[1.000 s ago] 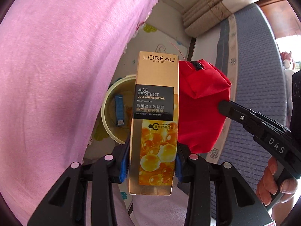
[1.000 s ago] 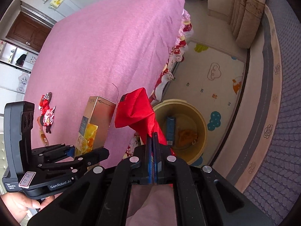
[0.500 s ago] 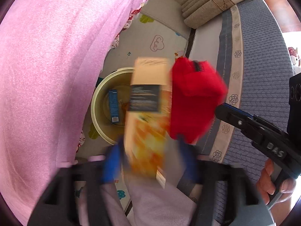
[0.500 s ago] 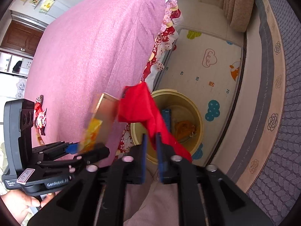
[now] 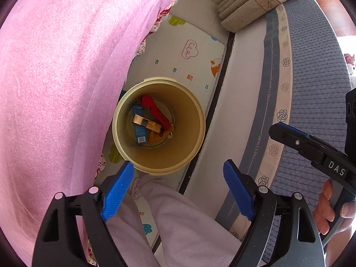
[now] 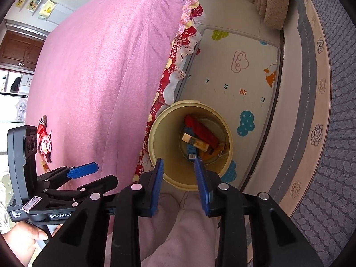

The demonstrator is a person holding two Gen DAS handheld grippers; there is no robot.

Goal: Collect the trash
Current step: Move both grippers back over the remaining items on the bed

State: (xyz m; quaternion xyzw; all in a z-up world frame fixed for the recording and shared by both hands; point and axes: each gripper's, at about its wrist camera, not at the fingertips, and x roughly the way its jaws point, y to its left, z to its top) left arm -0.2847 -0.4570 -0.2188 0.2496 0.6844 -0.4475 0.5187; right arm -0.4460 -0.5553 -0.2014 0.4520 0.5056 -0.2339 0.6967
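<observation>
Play mat (image 5: pixel 195 51) | bin (image 5: pixel 195 133) holds gold box (image 5: pixel 146 123), red pouch (image 5: pixel 155 109) | both tools above, empty, jaws apart

Red pouch (image 6: pixel 201 131) and gold box (image 6: pixel 195 142) inside bin (image 6: pixel 173 173)

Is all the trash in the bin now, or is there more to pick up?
Done: the gold box and the red pouch lie inside the yellow bin, on a blue box. In hand: nothing. The left gripper and the right gripper hang open and empty above the bin. Left: a red wrapper lies on the pink bedspread.
</observation>
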